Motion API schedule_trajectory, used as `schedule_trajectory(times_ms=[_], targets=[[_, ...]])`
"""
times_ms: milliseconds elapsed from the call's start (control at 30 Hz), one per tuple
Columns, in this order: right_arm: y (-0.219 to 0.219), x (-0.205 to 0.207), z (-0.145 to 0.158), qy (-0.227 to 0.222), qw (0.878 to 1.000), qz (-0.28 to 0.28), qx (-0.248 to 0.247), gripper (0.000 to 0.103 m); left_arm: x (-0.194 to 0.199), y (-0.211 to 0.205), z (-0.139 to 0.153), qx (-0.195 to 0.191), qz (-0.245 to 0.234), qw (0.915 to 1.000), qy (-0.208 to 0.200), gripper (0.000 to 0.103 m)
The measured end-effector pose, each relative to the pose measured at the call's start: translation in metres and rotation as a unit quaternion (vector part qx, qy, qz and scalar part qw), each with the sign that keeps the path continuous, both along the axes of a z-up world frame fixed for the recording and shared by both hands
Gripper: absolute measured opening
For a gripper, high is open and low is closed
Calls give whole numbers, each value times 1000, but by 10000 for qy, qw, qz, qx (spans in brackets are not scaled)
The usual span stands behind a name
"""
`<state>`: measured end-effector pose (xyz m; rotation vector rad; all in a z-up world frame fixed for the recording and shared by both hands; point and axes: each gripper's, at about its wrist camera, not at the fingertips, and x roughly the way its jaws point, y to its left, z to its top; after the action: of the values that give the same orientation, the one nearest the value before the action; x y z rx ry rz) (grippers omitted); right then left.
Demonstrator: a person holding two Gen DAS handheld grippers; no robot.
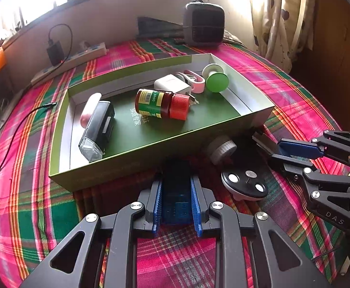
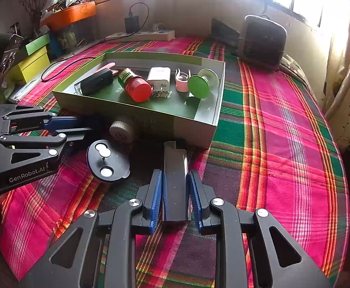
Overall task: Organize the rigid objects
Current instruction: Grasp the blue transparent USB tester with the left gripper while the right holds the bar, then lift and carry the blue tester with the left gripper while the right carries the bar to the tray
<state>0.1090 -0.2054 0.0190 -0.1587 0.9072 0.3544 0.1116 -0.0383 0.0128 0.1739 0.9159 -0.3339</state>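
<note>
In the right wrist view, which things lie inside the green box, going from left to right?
Black flashlight → bottle with red cap → white charger → pink clip → green round knob. A pink stick behind the flashlight overlaps it, so I leave it out.

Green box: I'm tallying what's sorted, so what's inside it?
Green box holds a red-capped bottle, black flashlight, pink-tipped white item, white charger, pink clip, green-topped knob. Anything beneath them is hidden.
</note>
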Motion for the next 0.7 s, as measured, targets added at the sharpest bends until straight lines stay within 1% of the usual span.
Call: schedule_trajectory(times_ms=[400, 700], targets=[[-3, -4, 3, -50, 9999, -64, 91, 24, -7, 9, 6, -120, 125, 9998, -63, 21], [-5, -6, 6, -79, 9998, -111, 173, 24, -15, 10, 10, -183, 130, 9997, -126, 21]])
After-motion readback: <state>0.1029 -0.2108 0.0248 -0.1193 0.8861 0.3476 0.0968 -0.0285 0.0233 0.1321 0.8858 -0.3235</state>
